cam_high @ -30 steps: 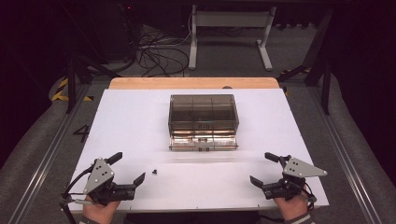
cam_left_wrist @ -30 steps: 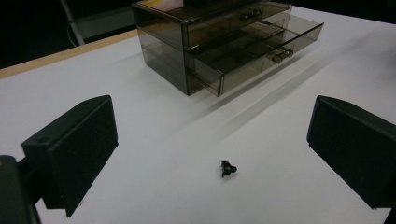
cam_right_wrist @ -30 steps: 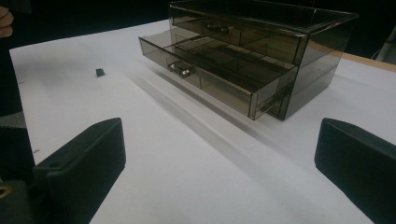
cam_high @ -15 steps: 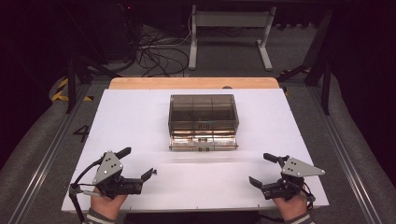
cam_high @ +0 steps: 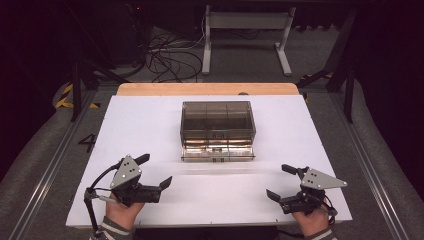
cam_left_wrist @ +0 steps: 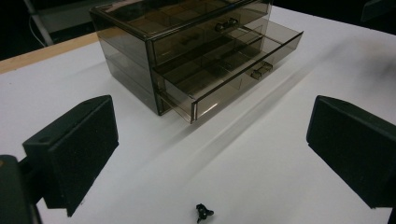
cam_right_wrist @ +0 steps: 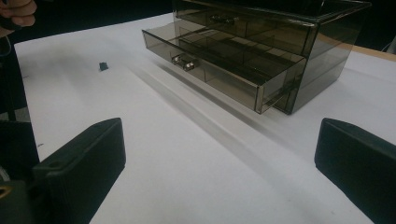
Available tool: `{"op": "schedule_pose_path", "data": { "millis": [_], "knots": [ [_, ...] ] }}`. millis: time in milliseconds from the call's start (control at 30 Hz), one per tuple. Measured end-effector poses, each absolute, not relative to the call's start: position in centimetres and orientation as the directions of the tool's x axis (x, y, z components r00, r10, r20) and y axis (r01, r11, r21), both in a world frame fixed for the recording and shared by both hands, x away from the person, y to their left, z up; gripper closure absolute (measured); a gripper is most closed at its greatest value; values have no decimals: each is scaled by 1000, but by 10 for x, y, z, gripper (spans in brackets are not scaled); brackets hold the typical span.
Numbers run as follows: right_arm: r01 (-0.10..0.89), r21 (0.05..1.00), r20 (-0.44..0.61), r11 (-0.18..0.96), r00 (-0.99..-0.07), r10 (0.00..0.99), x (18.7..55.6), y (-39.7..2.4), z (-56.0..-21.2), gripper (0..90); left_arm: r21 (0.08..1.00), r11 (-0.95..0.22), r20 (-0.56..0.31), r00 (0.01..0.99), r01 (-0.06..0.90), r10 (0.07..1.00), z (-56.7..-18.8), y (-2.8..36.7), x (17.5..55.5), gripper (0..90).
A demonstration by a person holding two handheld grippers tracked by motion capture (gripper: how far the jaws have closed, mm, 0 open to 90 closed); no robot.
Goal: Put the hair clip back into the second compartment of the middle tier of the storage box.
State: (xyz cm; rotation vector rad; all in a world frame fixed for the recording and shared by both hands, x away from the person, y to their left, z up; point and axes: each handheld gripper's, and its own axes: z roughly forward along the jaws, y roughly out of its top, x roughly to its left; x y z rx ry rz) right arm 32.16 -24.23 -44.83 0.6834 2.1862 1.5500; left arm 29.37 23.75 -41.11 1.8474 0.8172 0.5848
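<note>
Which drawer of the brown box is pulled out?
The lower drawer is pulled out, its compartments open from above. The upper drawer stays flush with the box.

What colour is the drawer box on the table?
Translucent smoky brown drawer box, best seen in the left gripper view.

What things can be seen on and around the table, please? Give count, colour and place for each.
drawer box: 1, smoky transparent brown, table centre, lower drawer pulled out
small part: 1, black, on the table by the left gripper
table: 1, white top, wooden far edge
cables: several, dark, floor behind the table
metal stand: 1, grey, floor behind
left gripper: 1, black, near left, open
right gripper: 1, black, near right, open
</note>
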Motion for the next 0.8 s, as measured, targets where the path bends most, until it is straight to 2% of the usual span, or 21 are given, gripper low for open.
{"op": "schedule_pose_path", "data": {
  "millis": [267,533,800],
  "knots": [
    [174,945,-20,277,-814,580,322,-242,-448,24,914,-287,23,670,286,742,-412,231,301,29],
    [173,945,-20,278,-817,576,322,-242,-449,24,898,-287,-24,687,334,726,-416,227,311,34],
    [174,945,-17,277,-820,572,322,-242,-449,24,892,-298,-32,705,340,708,-416,226,312,65]
  ]
}}
